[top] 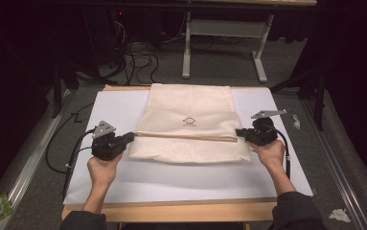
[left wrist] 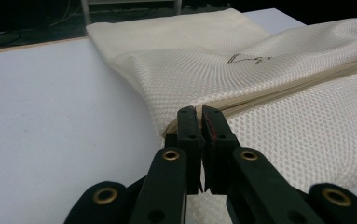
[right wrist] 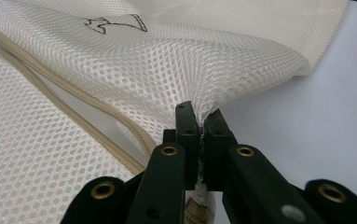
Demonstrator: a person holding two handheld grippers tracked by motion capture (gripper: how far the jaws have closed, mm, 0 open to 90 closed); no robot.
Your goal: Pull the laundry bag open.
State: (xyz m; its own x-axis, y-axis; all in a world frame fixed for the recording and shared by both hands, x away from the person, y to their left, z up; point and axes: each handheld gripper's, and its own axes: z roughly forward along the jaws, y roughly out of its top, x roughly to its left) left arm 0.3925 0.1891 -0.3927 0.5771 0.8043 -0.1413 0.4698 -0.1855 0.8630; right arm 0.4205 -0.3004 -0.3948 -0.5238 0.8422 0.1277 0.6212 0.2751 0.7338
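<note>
white board (top: 123, 182) covers the wooden table (top: 171, 212), whose bare edge runs along the 6 o'clock side in the high view, with grey carpet around it and a tangle of dark cables (top: 140, 60) on the floor toward 12 o'clock. cream mesh makes up the laundry bag (top: 189, 122), which lies flat at the centre of the board, reaching from the middle up to the far edge at 12 o'clock; its lower part looks folded or layered over, and a tan zipper band (top: 186, 136) crosses it from 9 to 3 o'clock. a small dark embroidered logo (top: 189, 121) sits just above that band near the bag's middle. the left gripper (top: 131, 136), held by the person's left hand (top: 103, 170) at about 8 o'clock of the bag, has its jaws pressed together on the bag's left edge right where the zipper band ends; in the left gripper view (left wrist: 198, 122) the mesh and the band's end sit between the black tips. the right gripper (top: 238, 132), held by the right hand (top: 269, 153) at about 4 o'clock, pinches the bag's right edge at the same band; in the right gripper view (right wrist: 200, 122) a bunch of mesh is squeezed between the closed jaws, the zipper running off toward 10 o'clock. a grey three-cornered plate tops each gripper.
</note>
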